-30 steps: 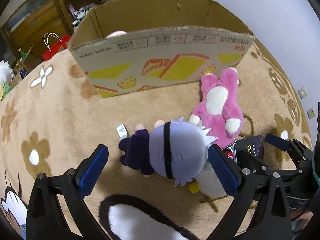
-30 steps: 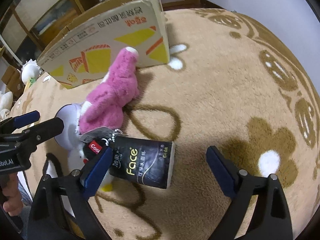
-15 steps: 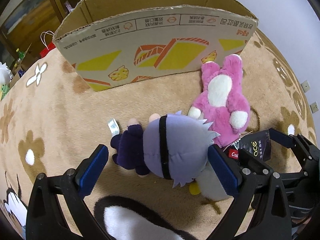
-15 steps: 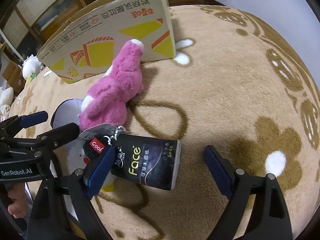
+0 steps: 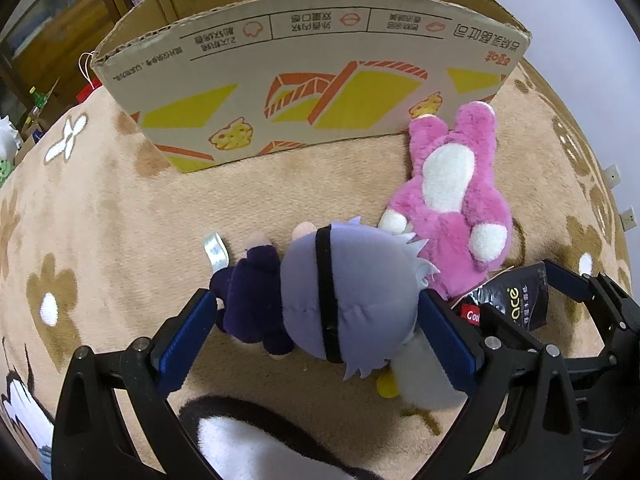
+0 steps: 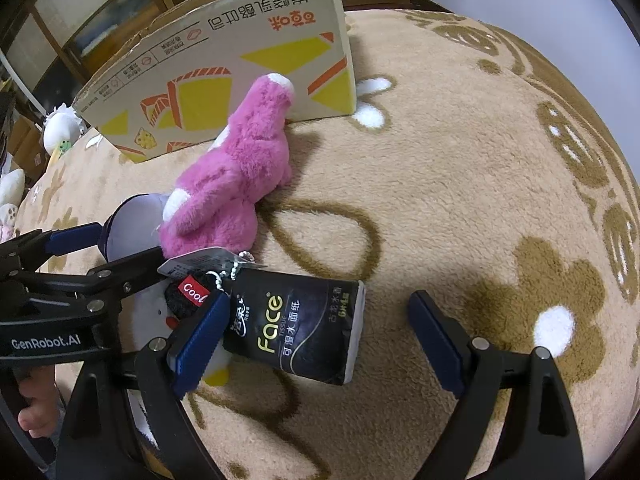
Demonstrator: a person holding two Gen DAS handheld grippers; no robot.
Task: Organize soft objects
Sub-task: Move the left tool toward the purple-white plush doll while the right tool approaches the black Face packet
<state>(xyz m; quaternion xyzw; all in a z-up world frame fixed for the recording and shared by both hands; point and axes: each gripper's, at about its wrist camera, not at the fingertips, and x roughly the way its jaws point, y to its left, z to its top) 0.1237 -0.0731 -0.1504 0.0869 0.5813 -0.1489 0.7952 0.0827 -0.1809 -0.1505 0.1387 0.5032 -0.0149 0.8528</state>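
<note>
A plush doll with a lavender head and dark purple body (image 5: pixel 320 292) lies on the tan flower rug. My left gripper (image 5: pixel 316 332) is open, its blue pads on either side of the doll. A pink plush bunny (image 5: pixel 452 196) lies just beyond, also in the right wrist view (image 6: pixel 236 176). A black tissue pack (image 6: pixel 296 328) lies between the open pads of my right gripper (image 6: pixel 320 340), touching the left pad. A white plush with a red "Cool" tag (image 6: pixel 192 292) lies partly under the doll and both grippers. The cardboard box (image 5: pixel 304 80) stands behind.
The rug (image 6: pixel 460 160) stretches to the right of the box. A black and white plush (image 5: pixel 248 440) lies under my left gripper. White plush toys (image 6: pixel 60 128) sit at the far left. Wooden shelves (image 6: pixel 100 20) stand behind the box.
My left gripper has moved forward, so the lavender doll now sits between its pads. My right gripper has moved closer to the tissue pack, which now touches its left pad.
</note>
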